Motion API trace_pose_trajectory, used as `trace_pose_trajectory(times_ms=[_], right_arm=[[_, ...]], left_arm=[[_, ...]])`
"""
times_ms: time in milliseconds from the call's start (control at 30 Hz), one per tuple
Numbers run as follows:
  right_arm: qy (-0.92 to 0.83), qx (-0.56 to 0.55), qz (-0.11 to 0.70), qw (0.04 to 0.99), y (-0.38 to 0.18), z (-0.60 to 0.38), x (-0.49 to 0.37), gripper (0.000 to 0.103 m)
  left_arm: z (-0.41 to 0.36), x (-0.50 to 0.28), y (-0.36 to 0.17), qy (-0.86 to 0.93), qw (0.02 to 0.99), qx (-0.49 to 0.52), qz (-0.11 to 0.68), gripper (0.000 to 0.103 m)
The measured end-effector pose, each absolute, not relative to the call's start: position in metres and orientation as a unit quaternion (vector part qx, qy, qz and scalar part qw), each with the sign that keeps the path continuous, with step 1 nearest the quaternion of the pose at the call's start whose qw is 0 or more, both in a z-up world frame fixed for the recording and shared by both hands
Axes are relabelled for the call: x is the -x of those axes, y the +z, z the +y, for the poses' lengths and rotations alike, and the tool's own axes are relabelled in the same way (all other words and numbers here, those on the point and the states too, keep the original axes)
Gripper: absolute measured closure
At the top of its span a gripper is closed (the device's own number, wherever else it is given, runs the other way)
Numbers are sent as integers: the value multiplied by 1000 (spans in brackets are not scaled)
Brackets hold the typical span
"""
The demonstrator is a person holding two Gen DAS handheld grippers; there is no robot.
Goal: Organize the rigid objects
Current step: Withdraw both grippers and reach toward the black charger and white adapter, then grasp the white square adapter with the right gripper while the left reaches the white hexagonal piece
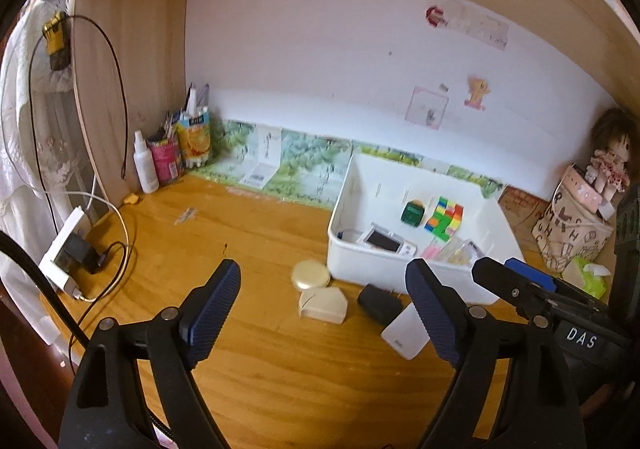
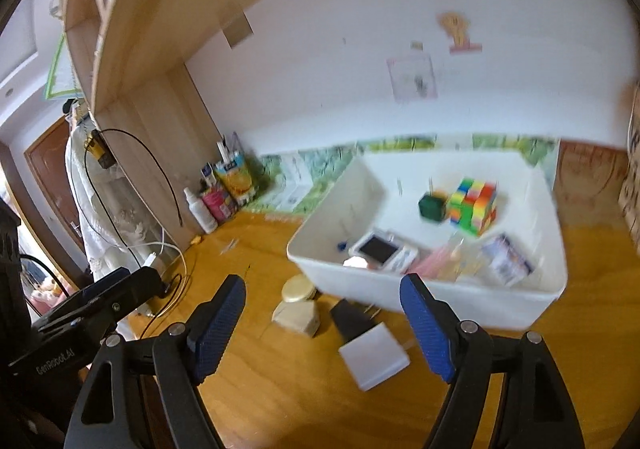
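Observation:
A white bin (image 1: 372, 269) (image 2: 400, 297) stands on the wooden desk and holds a colourful cube (image 1: 444, 217) (image 2: 474, 207), a green box (image 1: 412, 213) (image 2: 432, 205), a small white device (image 1: 386, 239) (image 2: 382, 251) and packets. In front of it lie a round gold tin (image 1: 311, 274) (image 2: 297, 288), a cream case (image 1: 322, 304) (image 2: 297, 317), a black charger (image 1: 378, 303) (image 2: 354, 319) and a white block (image 1: 406, 331) (image 2: 374, 359). My left gripper (image 1: 324, 317) is open and empty above these. My right gripper (image 2: 322, 329) is open and empty, also seen at the right of the left wrist view (image 1: 516, 281).
Cans of pens (image 1: 196, 137) (image 2: 236, 177), a white bottle (image 1: 145, 163) (image 2: 200, 211) stand at the back left corner. A power strip with cables (image 1: 68, 245) lies at the left edge. A doll (image 1: 610, 157) and patterned bag (image 1: 572, 225) sit at the right.

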State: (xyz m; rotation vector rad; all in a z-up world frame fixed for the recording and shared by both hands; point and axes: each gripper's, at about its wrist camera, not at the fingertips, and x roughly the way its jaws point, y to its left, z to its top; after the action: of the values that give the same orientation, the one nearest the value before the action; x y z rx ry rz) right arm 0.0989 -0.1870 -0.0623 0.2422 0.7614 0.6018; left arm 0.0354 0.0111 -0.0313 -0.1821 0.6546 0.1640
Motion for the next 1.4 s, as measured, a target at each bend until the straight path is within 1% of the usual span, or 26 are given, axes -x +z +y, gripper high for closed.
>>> trace_pose_trajectory(times_ms=[300,500,633,967,1200,1400], right_arm=[[252,-162,459,837,-93,-164,-113,23],[189,-181,523,811,-120,-146,-122,23],[144,-198,548,800,-132,-142,-125,23],[40,-245,590,769,-161,-138,-124,23],[-27,-276,596,753,-178,-138,-118,23],[-68,-283,597,747,-188,-132,-115,23]], left_arm=[[34,-58,-44,43,926,54,372,16],[50,-77,-51,6,916,25,401,16],[58,-90,-54,-23,910,7,413,16],[68,-128,-70,-90,883,-36,459,16],[59,-149,-94,-150,845,-88,505,16],[53,-161,-117,-195,812,-109,539,16]])
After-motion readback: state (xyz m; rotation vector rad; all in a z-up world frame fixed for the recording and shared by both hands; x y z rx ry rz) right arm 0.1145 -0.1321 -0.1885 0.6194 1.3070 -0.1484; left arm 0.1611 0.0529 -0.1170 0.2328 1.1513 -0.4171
